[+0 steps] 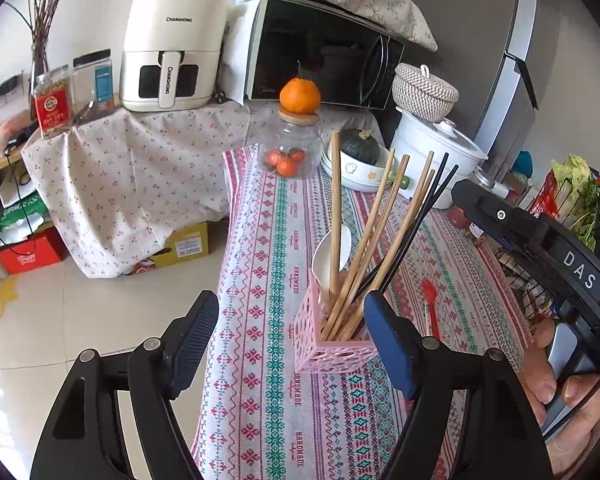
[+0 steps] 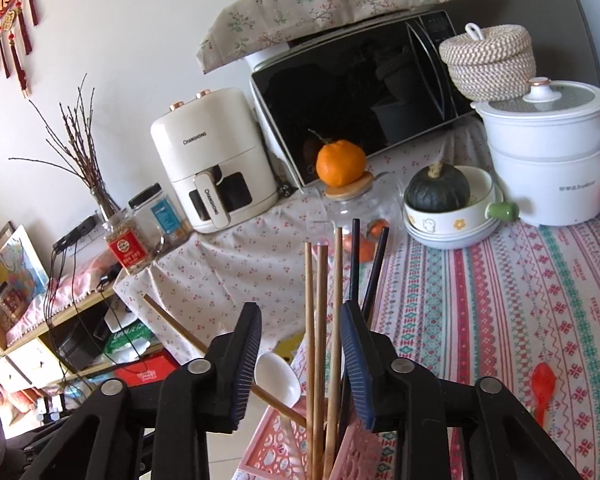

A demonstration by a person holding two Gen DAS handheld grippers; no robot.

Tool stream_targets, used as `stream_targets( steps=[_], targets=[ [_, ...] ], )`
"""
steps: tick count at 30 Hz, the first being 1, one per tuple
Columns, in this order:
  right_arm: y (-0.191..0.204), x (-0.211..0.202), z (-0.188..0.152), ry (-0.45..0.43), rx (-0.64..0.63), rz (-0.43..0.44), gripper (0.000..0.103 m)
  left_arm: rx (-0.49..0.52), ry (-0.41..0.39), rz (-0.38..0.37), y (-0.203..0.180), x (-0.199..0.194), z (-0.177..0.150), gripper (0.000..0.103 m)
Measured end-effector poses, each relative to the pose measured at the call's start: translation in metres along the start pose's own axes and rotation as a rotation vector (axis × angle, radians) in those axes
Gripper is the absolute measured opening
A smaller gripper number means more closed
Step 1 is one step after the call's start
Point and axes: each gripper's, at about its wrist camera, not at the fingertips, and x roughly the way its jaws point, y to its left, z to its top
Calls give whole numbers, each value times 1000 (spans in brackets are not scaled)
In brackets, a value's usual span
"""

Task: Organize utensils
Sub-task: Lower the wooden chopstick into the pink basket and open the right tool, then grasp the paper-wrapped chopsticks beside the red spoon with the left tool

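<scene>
The pink utensil holder stands upright on the patterned counter, near its left edge. It contains several wooden chopsticks, two black chopsticks and a white spoon. A red spoon lies flat on the counter just to the right of the holder, apart from it. The left claw is spread wide, its right finger close against the holder's corner; contact cannot be confirmed. The right claw is positioned directly above the holder, spread, with wooden chopsticks standing between its fingers, ungripped.
</scene>
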Motion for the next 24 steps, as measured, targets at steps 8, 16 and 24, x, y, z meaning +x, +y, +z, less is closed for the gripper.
stream_targets(
  steps=[8,16,24],
  targets=[
    [-51,-43,19,13,52,-89,69,42,23,-24,-25,-1,-4,85],
    [-110,-68,14,105,60,-239,94,79,68,-70,-73,5,-10,94],
    [-157,-77,-3,235,66,-369,97,178,156,-107,-140,28,-29,95]
  ],
)
